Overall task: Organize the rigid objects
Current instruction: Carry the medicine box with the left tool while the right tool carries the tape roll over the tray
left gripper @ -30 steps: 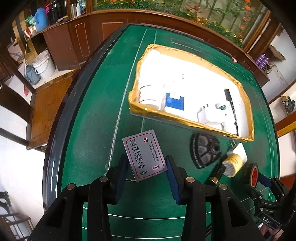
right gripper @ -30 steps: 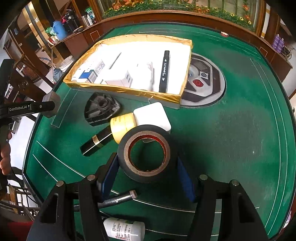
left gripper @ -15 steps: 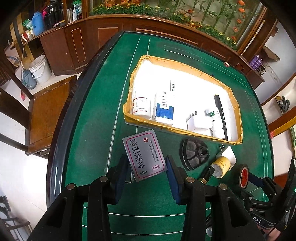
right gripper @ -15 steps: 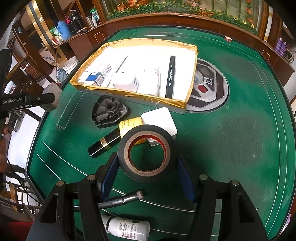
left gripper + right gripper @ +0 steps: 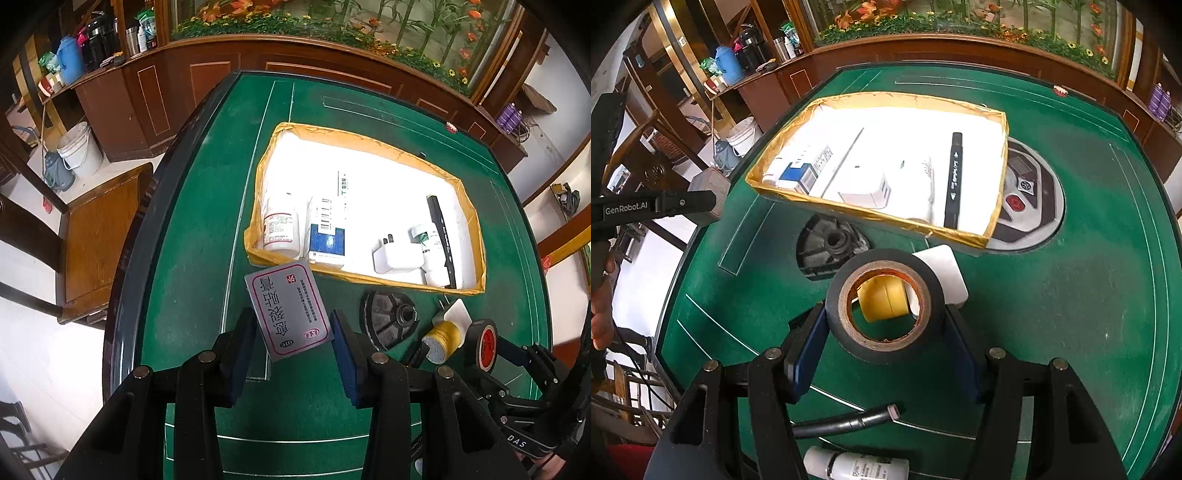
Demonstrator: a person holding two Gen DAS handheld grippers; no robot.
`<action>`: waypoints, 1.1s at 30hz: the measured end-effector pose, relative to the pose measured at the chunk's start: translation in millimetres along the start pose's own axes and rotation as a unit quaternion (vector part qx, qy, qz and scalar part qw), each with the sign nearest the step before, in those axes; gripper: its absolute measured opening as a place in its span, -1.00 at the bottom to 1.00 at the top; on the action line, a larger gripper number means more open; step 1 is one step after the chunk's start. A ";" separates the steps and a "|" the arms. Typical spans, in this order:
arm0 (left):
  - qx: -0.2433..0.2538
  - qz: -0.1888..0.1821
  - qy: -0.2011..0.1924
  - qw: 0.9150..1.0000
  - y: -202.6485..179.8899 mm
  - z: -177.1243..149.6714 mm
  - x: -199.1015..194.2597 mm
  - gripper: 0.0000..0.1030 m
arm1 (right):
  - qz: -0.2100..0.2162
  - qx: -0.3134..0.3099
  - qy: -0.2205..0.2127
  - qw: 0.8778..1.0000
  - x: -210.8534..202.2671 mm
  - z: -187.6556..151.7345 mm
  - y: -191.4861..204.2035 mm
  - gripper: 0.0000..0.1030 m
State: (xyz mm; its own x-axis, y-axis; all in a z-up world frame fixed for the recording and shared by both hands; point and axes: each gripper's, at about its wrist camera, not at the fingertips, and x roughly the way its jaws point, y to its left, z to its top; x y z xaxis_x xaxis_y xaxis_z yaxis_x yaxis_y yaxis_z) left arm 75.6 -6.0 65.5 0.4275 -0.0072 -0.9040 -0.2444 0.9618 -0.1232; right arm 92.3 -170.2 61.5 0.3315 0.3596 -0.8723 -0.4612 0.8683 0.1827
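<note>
Both loads are lifted and on their way to the yellow-edged tray (image 5: 469, 206): the left tongs (image 5: 293, 338) hold a grey medicine box (image 5: 290, 314) by its sides just short of the tray's near-left corner, and the right tongs (image 5: 886, 332) clamp a black tape roll (image 5: 886, 302) above the desk (image 5: 1052, 295), a little before the tray's near wall. The carry-over seems half done. Next, each should clear that wall and release onto bare white floor beyond the bottle (image 5: 280, 227) and charger (image 5: 397, 256).

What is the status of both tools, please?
Left tool shut on grey medicine box. Right tool shut on black tape roll. Gold-edged tray ahead, unobstructed.
</note>
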 end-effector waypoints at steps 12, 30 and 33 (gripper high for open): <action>0.014 0.003 -0.001 1.000 -5.6 12.8 6.8 -0.16 | -0.001 -0.001 -0.005 1.000 2.6 14.1 4.5 0.19; 0.027 0.000 0.000 1.000 -2.4 25.0 12.9 -0.16 | -0.006 -0.001 -0.011 1.000 7.1 33.5 10.7 0.19; 0.029 -0.002 0.002 1.000 -2.1 26.8 15.0 -0.16 | -0.007 -0.002 -0.012 1.000 7.7 37.1 12.3 0.19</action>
State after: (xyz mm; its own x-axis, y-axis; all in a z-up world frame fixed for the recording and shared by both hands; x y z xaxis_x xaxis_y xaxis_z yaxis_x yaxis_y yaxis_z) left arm 105.8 -0.9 63.2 0.4252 -0.0111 -0.9050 -0.1916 0.9762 -0.1020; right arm 119.7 -144.1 73.9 0.3586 0.3553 -0.8632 -0.4591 0.8723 0.1684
